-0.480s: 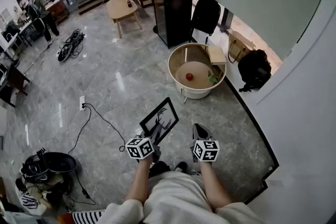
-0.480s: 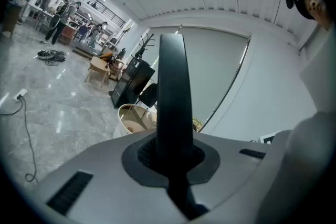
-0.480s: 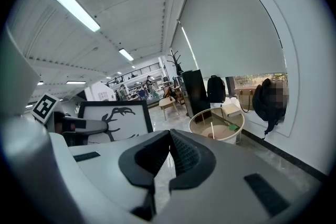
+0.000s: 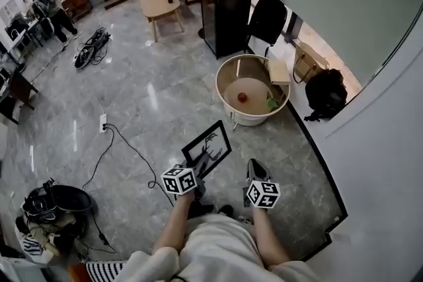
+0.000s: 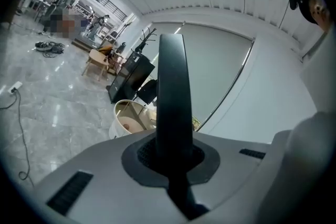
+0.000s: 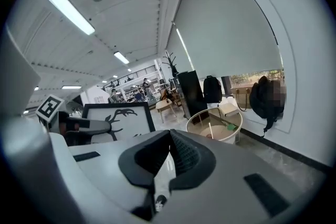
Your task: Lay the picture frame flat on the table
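The picture frame (image 4: 208, 148) is up in the air over the grey floor (image 4: 145, 102), in front of the person's legs. It is black, with a white picture of dark branching horns inside. The left hand-held gripper (image 4: 197, 172) holds it by its bottom edge, and in the left gripper view the frame's thin black edge stands straight up between the jaws, which are squeezed on it. In the right gripper view the frame looks upright, with its picture side facing that way. The right hand-held gripper (image 4: 254, 167) is just beside the frame, on its right, and not touching it. Its jaws are pressed together at the tips with nothing between them. Past the frame, and apart from it, stands a round worktop (image 4: 252, 119) with a tall white rim. A small red ball (image 4: 242, 97) and a green thing (image 4: 269, 102) lie inside it. A tall black cabinet (image 4: 228, 6) stands behind the round worktop
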